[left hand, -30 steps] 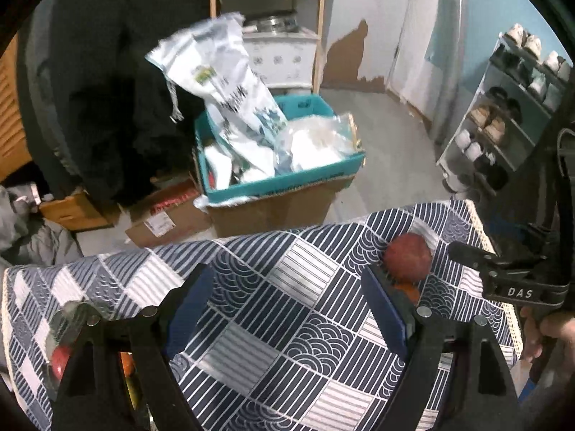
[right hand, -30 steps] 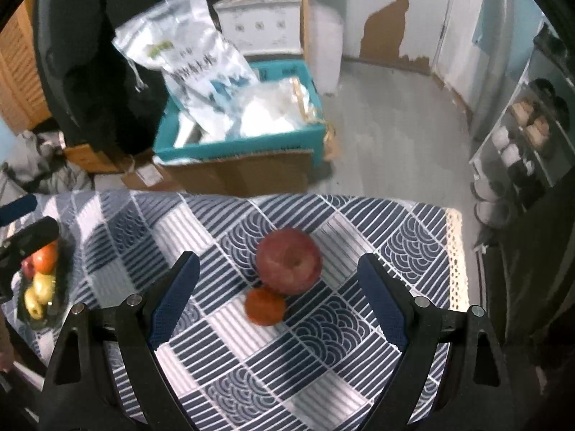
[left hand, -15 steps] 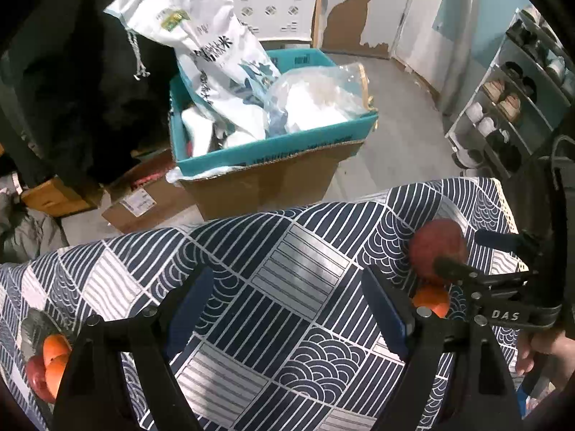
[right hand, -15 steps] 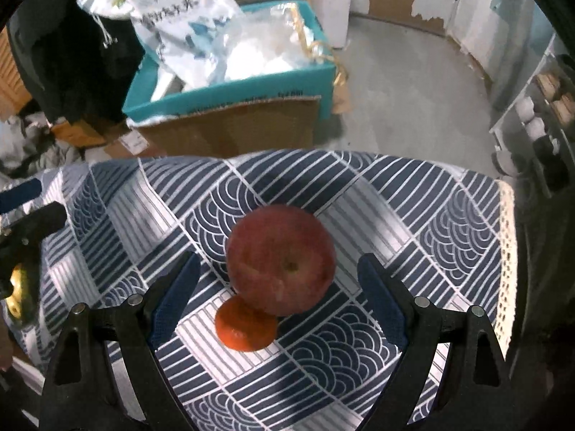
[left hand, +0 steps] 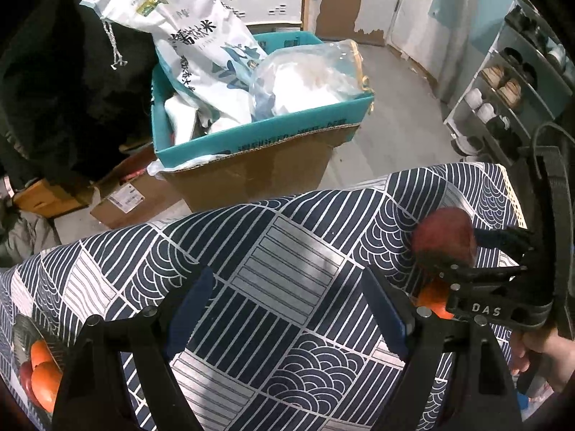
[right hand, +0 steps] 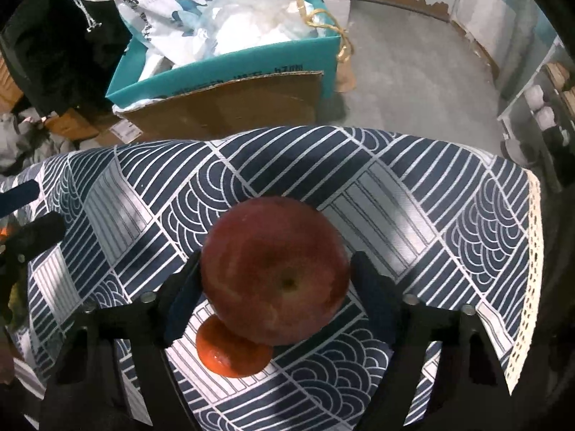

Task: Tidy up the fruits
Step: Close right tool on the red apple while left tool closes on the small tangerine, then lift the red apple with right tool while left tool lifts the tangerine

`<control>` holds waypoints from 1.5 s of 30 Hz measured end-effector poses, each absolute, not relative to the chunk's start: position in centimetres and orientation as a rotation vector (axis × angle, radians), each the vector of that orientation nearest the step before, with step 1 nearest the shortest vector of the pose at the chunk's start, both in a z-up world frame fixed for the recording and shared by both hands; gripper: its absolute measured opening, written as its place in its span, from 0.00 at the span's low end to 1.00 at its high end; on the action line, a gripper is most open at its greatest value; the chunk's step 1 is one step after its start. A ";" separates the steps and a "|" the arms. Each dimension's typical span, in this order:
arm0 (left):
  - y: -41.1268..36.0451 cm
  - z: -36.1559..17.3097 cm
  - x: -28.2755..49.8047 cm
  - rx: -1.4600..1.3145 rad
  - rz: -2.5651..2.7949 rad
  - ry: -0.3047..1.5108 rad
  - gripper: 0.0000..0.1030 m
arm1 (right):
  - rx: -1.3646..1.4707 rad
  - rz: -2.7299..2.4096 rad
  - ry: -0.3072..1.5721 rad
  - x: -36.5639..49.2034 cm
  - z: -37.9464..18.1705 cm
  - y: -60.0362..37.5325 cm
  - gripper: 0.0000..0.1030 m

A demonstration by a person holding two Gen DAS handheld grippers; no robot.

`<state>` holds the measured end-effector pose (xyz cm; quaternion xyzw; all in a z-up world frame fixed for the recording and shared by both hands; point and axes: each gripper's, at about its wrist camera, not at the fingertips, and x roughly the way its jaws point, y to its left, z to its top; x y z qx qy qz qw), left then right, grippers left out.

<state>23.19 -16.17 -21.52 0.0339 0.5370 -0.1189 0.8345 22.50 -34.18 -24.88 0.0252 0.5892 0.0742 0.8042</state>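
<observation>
A large round red apple (right hand: 275, 269) is seen on the bench, which is covered by a navy-and-white patterned cloth (right hand: 413, 186), and it is taken here as the landmark. The right tool (right hand: 275, 287) is set around the apple, its blue-padded fingers (right hand: 179, 298) spread to either side of the fruit; whether the pads press on the skin cannot be told. A small orange tangerine (right hand: 230, 352) lies touching the apple on its near side, partly hidden under it. The left tool (left hand: 287, 305) is held well to the left of the apple with its fingers wide apart and nothing between them. Far to the left of the apple, a dark dish (left hand: 21, 327) with orange and red fruits (left hand: 43, 377) is seen at the cloth's edge. Beyond the apple, on the floor, a teal-rimmed cardboard box (right hand: 222, 82) filled with white bags is seen.
</observation>
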 end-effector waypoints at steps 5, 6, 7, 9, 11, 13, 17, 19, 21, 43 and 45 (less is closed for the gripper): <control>-17.0 -21.6 23.1 0.059 -0.268 1.146 0.83 | 0.029 0.142 1.253 22.4 -24.8 -34.1 0.73; -17.2 -21.7 23.0 0.057 -0.277 1.148 0.83 | 0.026 0.130 1.247 22.3 -24.7 -34.3 0.73; -17.6 -21.7 22.9 0.057 -0.284 1.151 0.83 | 0.030 0.118 1.236 22.1 -24.6 -34.7 0.73; -18.1 -21.8 22.8 0.055 -0.293 1.157 0.83 | 0.050 0.100 1.223 21.8 -24.3 -35.4 0.73; -18.5 -22.0 22.6 0.050 -0.302 1.162 0.83 | 0.074 0.080 1.214 21.5 -23.9 -36.3 0.73; -19.2 -22.1 22.3 0.043 -0.316 1.170 0.83 | 0.085 0.067 1.206 21.1 -23.5 -37.0 0.73; -20.7 -22.4 21.8 0.048 -0.348 1.182 0.83 | 0.092 0.042 1.194 19.8 -22.8 -38.1 0.73; -21.5 -22.5 21.6 0.054 -0.364 1.186 0.83 | 0.104 0.030 1.192 19.0 -22.6 -38.8 0.73; -22.4 -22.6 21.2 0.053 -0.380 1.191 0.83 | 0.116 0.019 1.191 18.3 -22.4 -39.5 0.73; -28.5 -26.9 18.7 0.120 -0.429 1.273 0.76 | 0.190 -0.080 1.178 12.2 -22.0 -43.5 0.73; -28.6 -27.4 18.6 0.114 -0.437 1.289 0.68 | 0.199 -0.082 1.174 12.2 -21.9 -43.5 0.73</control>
